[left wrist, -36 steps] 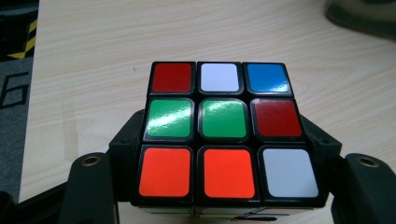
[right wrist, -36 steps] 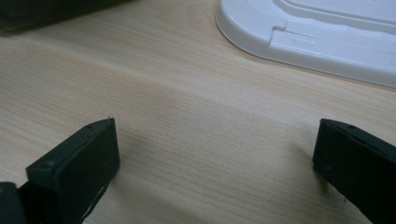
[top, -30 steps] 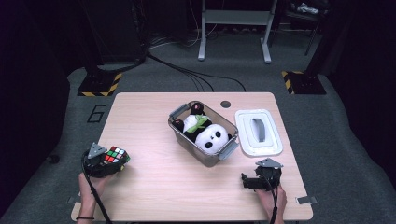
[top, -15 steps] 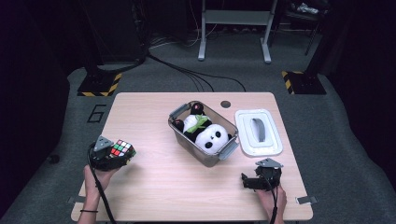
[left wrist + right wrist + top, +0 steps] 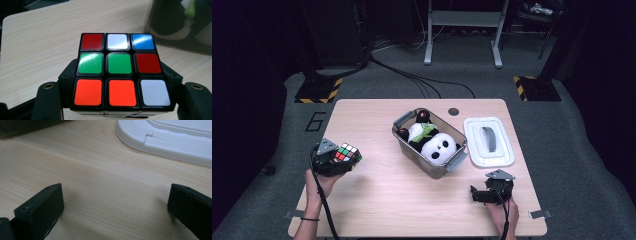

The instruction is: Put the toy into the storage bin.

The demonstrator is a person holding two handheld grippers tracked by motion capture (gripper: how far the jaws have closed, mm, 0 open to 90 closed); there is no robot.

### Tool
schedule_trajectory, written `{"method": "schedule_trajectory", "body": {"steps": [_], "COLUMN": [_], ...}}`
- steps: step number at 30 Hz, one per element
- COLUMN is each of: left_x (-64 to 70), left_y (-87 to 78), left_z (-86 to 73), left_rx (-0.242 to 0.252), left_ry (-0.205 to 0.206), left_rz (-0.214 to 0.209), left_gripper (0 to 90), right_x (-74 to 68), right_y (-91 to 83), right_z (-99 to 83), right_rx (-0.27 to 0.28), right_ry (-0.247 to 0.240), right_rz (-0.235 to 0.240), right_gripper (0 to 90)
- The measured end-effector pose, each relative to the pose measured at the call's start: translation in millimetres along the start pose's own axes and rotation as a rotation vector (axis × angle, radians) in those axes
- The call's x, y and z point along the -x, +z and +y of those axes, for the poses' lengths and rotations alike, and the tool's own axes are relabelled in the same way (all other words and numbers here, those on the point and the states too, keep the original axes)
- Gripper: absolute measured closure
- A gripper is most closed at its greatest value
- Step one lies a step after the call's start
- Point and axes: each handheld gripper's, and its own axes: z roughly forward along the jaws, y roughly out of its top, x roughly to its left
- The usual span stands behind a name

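Cube now nearer the bin

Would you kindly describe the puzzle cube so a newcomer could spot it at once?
Start at the wooden table and go to its left edge. There the left tongs grip the cube. It is the one thing with a grid of coloured squares.

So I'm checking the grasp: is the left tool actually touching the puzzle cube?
Touching. The left gripper view shows the puzzle cube seated between the left tool's black jaws, both pressed against its sides; no gap shows.
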Motion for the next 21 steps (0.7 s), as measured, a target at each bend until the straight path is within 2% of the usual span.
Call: {"method": "schedule_trajectory", "body": {"steps": [15, 21], "left_x": [10.3, 17.2], "left_y": [2.9, 6.0], "left_z": [26.5, 41.0], "left_rx": [0.012, 0.013], "left_ry": [0.043, 0.075], "left_rz": [-0.031, -0.048], "left_gripper": [34.2, 34.1], "right_x": [0.0, 0.0], "right_y": [0.0, 0.0], "right_z": [0.0, 0.0], "right_rx": [0.000, 0.000], "right_ry": [0.000, 0.000], "right_rz": [0.000, 0.000], "right_gripper": [0.0, 0.0]}}
